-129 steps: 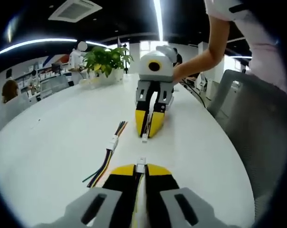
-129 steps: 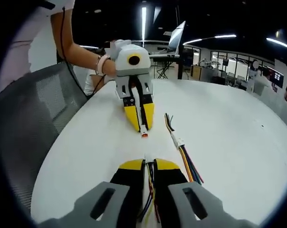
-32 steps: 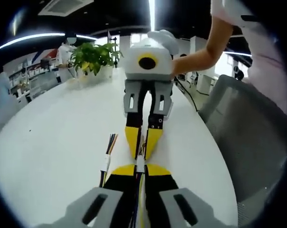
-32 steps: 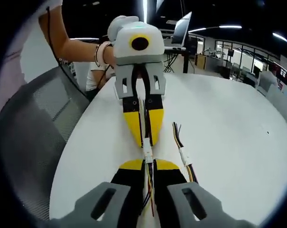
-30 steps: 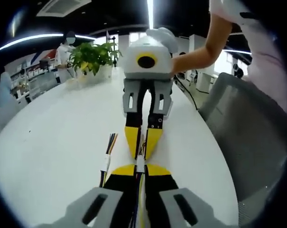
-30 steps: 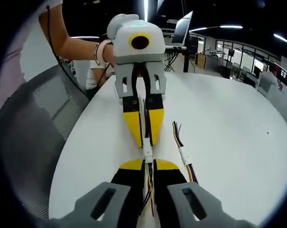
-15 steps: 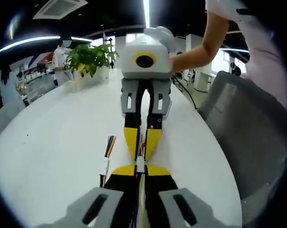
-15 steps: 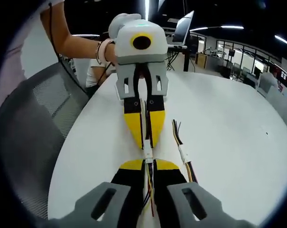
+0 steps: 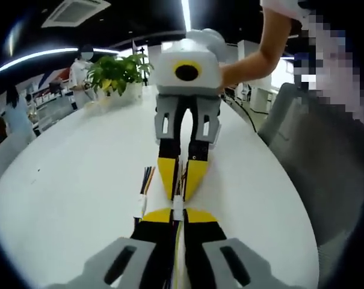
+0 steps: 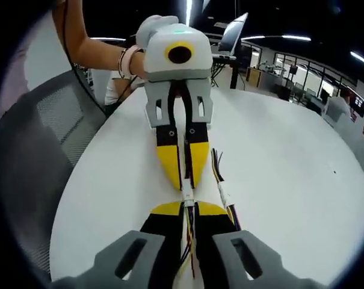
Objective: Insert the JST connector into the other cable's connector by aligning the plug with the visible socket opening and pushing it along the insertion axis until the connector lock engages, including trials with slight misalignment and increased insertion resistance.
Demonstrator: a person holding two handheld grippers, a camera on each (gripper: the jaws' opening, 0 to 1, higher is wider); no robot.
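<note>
Tip to tip over the white table [image 9: 67,180], both grippers pinch white JST connectors on coloured wires. In the left gripper view my left gripper [image 9: 178,212] is shut on its connector [image 9: 178,206], which butts against the right gripper [image 9: 179,195] coming from above. In the right gripper view my right gripper [image 10: 188,208] is shut on its connector [image 10: 188,202], which meets the one in the left gripper [image 10: 185,188]. The two connectors touch end to end; the joint itself is too small to read.
A spare cable with a white connector [image 9: 140,208] [image 10: 224,195] lies on the table beside the grippers. A potted plant [image 9: 117,75] stands at the far end. A grey mesh chair [image 9: 317,156] [image 10: 31,156] sits at the table's edge. A person's forearm [image 9: 260,57] holds the right gripper.
Since 4.3 s ago the grippers closed the gap and the connectors came together. Over the last second they stay tip to tip; only the views shift slightly.
</note>
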